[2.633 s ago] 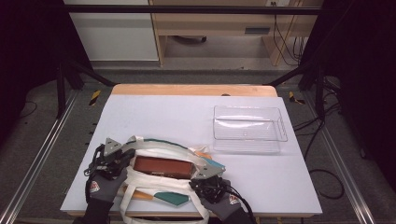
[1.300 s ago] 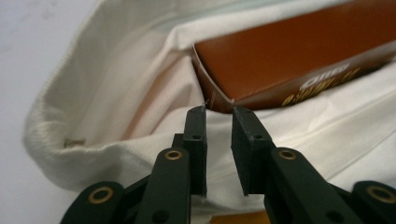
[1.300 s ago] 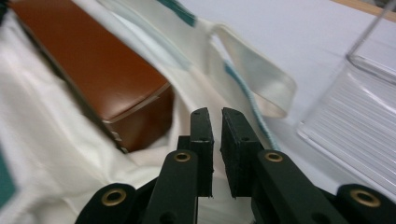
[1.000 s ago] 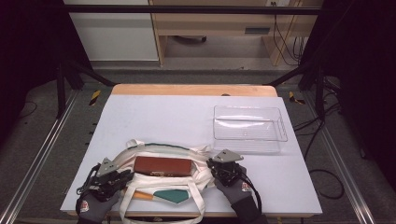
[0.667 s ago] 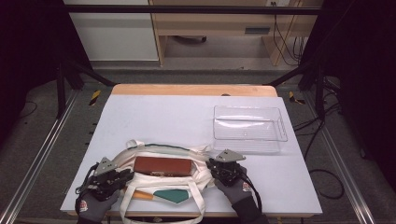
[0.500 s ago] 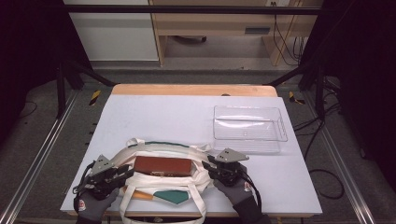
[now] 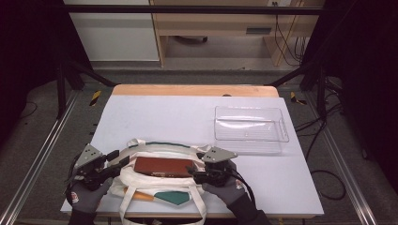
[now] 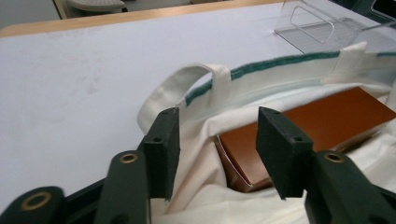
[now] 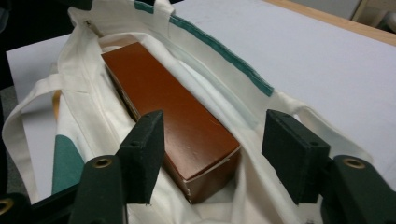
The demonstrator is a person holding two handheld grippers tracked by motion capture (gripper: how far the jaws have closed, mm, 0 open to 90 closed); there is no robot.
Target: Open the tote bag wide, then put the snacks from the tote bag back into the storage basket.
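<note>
A white cloth tote bag point(image 7: 162, 191) with green trim lies at the table's near edge, its mouth open. A brown box point(image 7: 162, 166) lies inside it. My left gripper point(image 7: 117, 161) is at the bag's left end and my right gripper point(image 7: 193, 172) at its right end. In the left gripper view the left gripper point(image 8: 217, 140) is open over the bag's rim point(image 8: 280, 74) and the end of the box point(image 8: 327, 116); its jaws have just been opening, with loose cloth between them. In the right gripper view the right gripper point(image 9: 212, 140) has also just been opening and stands open astride the box point(image 9: 177, 107).
A clear plastic tray point(image 7: 284, 129) stands at the back right of the white table point(image 7: 164, 112), and its corner point(image 8: 317, 28) shows in the left gripper view. The bag's handles point(image 7: 199, 213) hang over the front edge. Gloved hands hold both grippers.
Both grippers were shut on the bag's ends and lifted them a little. Now both have opened and let the cloth go, and the bag's mouth stands wider around the box.
</note>
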